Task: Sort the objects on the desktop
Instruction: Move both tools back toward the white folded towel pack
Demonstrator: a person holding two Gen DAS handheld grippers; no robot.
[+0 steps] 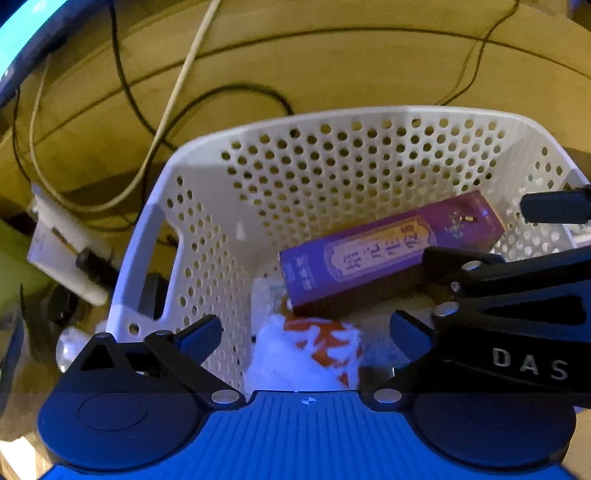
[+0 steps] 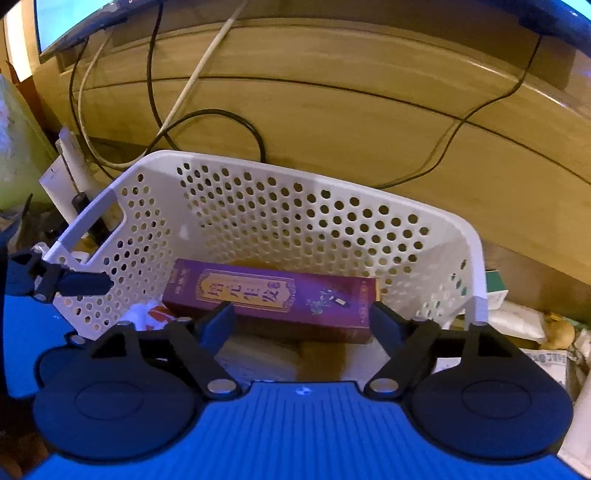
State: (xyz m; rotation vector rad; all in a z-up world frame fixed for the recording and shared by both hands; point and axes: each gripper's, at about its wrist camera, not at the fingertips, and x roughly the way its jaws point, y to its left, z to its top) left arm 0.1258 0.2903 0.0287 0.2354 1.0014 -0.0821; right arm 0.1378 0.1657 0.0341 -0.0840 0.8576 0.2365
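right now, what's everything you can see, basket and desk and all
basket: one, white, perforated, on the desk below both grippers
box: one, purple with gold label, lying flat inside the basket
packet: one, white and orange, in the basket beside the box
cables: several, black and cream, across the desk behind the basket
desk: one, light wood
monitor: one, lit screen, far left edge
paper clutter: white, right of the basket
left gripper: black and blue, jaws open over the packet
right gripper: black and blue, jaws open over the box
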